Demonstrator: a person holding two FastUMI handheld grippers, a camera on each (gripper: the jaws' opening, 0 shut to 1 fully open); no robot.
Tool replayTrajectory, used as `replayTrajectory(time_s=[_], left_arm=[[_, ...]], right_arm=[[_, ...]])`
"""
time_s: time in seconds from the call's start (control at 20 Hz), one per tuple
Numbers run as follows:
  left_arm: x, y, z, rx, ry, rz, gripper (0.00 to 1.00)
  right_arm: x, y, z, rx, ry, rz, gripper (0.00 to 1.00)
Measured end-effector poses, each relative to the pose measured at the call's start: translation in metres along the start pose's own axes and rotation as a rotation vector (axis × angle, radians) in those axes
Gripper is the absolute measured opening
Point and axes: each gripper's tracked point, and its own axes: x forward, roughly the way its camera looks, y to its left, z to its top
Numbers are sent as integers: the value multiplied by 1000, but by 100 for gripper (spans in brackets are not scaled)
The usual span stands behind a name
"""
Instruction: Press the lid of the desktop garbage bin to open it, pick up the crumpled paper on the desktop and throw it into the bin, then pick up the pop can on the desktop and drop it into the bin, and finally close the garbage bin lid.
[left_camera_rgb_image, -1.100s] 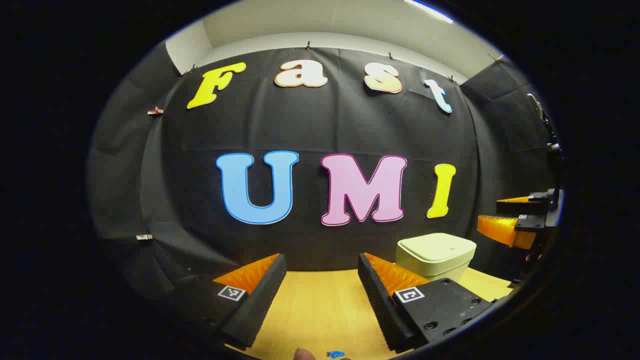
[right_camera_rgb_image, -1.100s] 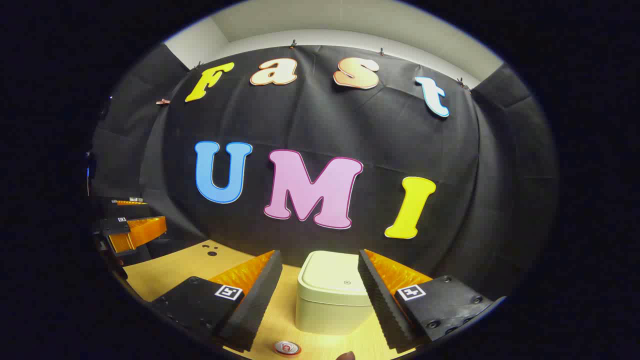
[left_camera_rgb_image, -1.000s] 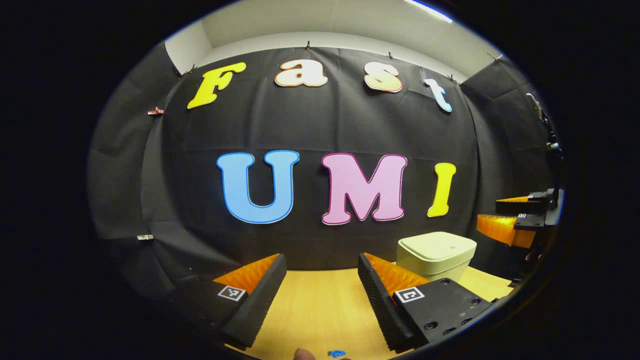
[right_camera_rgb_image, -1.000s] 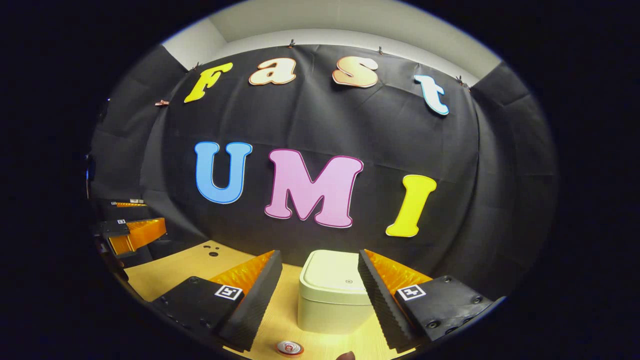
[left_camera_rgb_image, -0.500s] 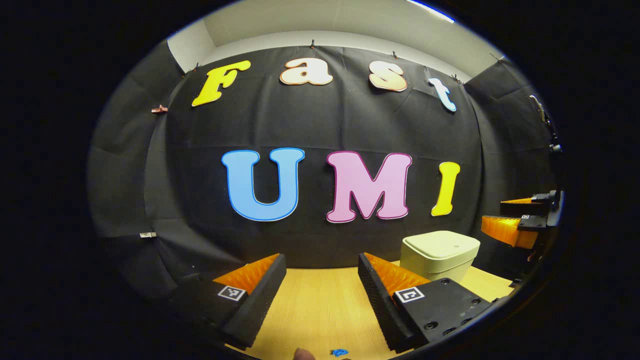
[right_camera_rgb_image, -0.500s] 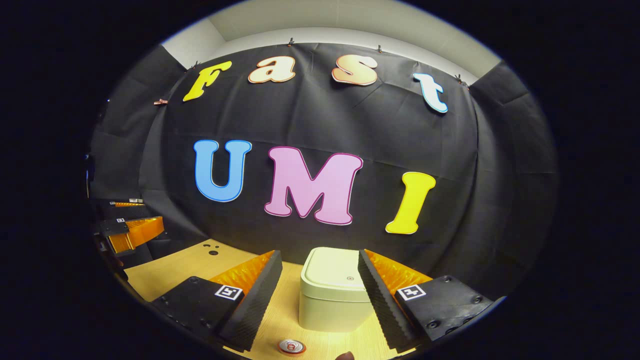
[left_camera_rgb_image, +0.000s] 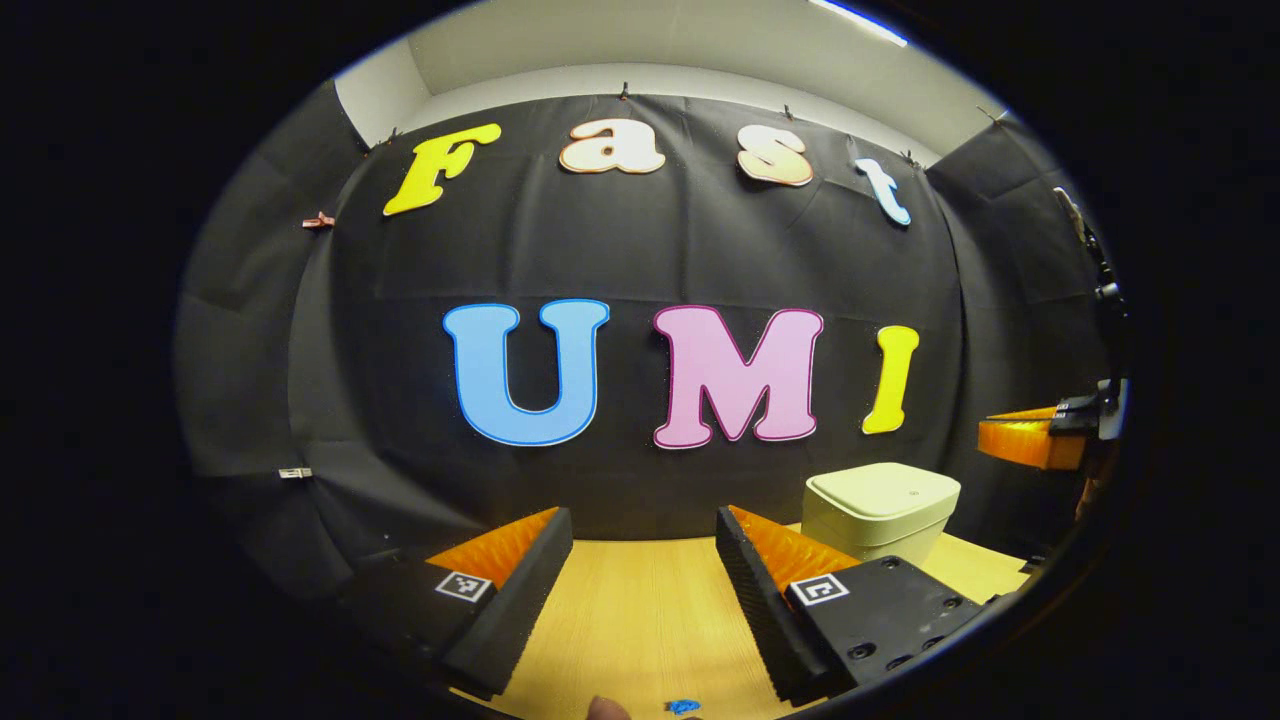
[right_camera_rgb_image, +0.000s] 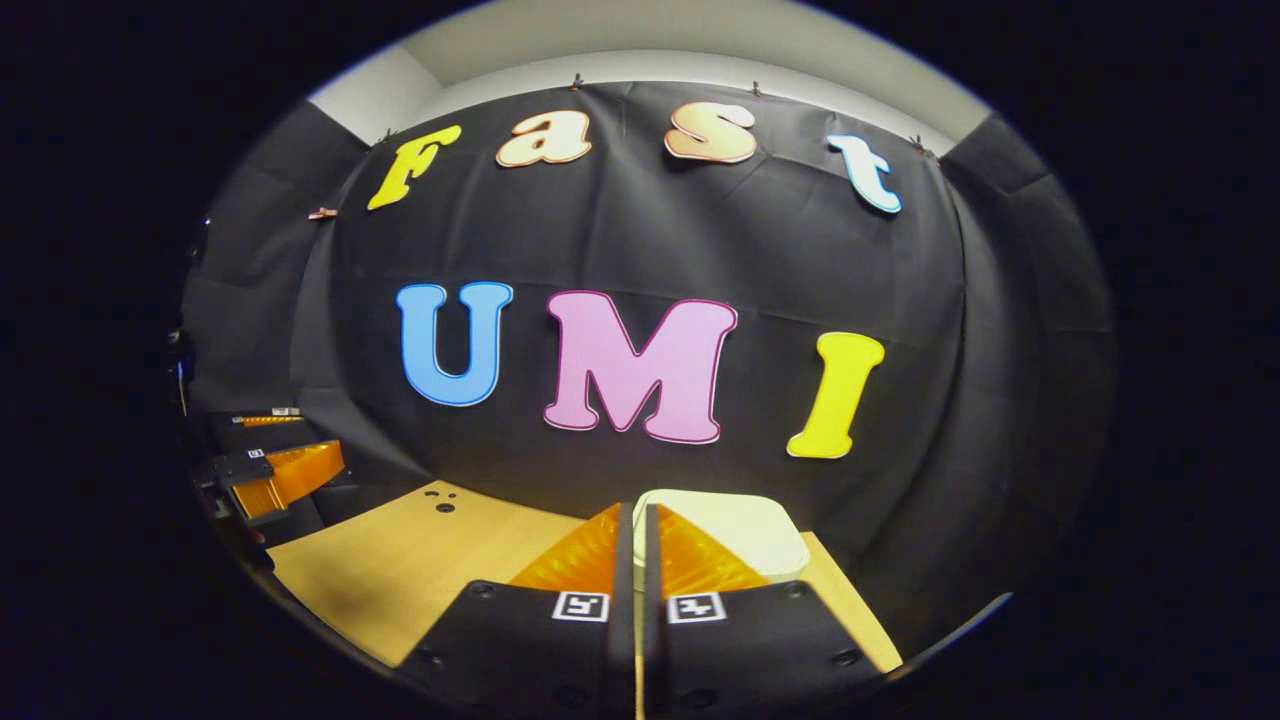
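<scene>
We're keeping the right gripper (right_camera_rgb_image: 637, 560) clenched on nothing, bin (right_camera_rgb_image: 745, 528) just ahead of its tips, lid down. Left gripper (left_camera_rgb_image: 640, 560) is sitting released; bin (left_camera_rgb_image: 880, 505) ahead-right on the desk (left_camera_rgb_image: 630, 610).

The booth is closed in by black cloth (left_camera_rgb_image: 640, 250) pinned along its top edge. A pale wall (right_camera_rgb_image: 690, 65) is seen above it. A light wooden desk (left_camera_rgb_image: 640, 610) is set below.
</scene>
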Motion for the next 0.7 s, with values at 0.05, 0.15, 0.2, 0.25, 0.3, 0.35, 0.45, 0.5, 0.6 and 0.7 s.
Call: replayTrajectory(time_s=[0.05, 0.15, 0.2, 0.25, 0.3, 0.35, 0.45, 0.5, 0.6, 0.7], left_arm=[[0, 0, 0, 2, -1, -1, 93], [-1, 0, 0, 4, -2, -6, 93], [-2, 0, -1, 5, -2, -6, 93], [-3, -1, -1, 5, -3, -7, 93], [-3, -1, -2, 6, -4, -10, 93], [-4, -2, -1, 6, -5, -12, 93], [-6, -3, 1, 8, -11, -15, 93], [-7, -4, 0, 9, -13, -17, 93], [-8, -5, 1, 10, -15, -19, 93], [-9, -5, 1, 10, -15, -17, 93]], right_arm=[[6, -8, 3, -14, 2, -18, 5], [25, -20, 5, -1, 78, -7, 5], [34, -24, 1, 33, 162, 16, 5], [41, -29, -5, 71, 251, 37, 5], [48, -35, -11, 117, 326, 44, 6], [57, -40, -14, 159, 395, 52, 5], [72, -50, -29, 185, 511, 53, 5], [79, -56, -39, 179, 559, 53, 6], [87, -58, -56, 179, 652, 75, 5], [94, -60, -70, 175, 717, 89, 5]])
